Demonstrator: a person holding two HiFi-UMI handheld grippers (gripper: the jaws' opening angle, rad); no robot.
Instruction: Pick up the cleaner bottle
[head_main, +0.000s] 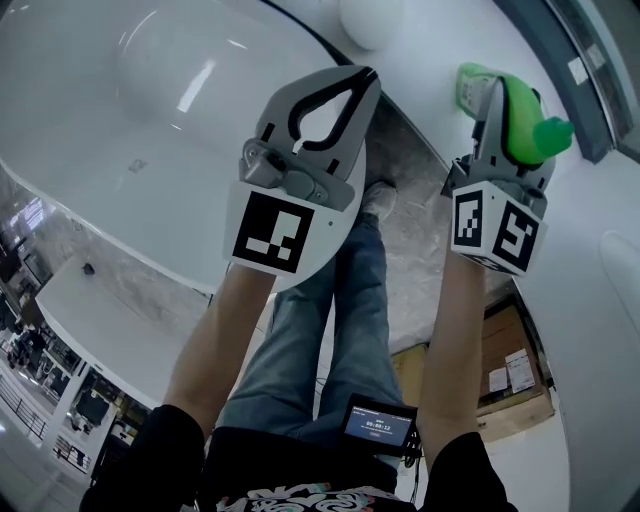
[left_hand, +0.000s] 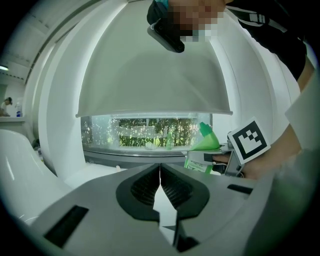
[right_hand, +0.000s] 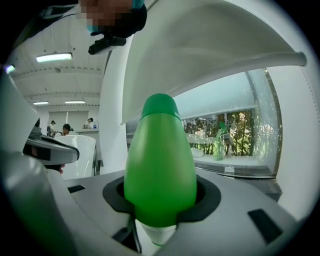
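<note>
cleaner bottle (right_hand: 160, 155) sits between the jaws of the right gripper (right_hand: 160, 202), which pinch its green body from both sides; its rounded green top rises above them in the right gripper view. in the head view the bottle is at the far right, over a white ledge (head_main: 420, 60), and i cannot tell if its base touches the ledge or is clear of it. to do this step well, in my judgement, the squeeze should be firm and even, because the body looks smooth and narrows to the top, so it may slide out; the lift should go straight up, without tilting. the right forearm (head_main: 455, 340) is stretched forward, with the marker cube (head_main: 497, 228) just ahead of the hand. the left gripper (left_hand: 160, 176) has its jaws pressed together on nothing; it is held forward beside the right one, near but apart, close to the edge of a white tub (head_main: 130, 100).
</note>
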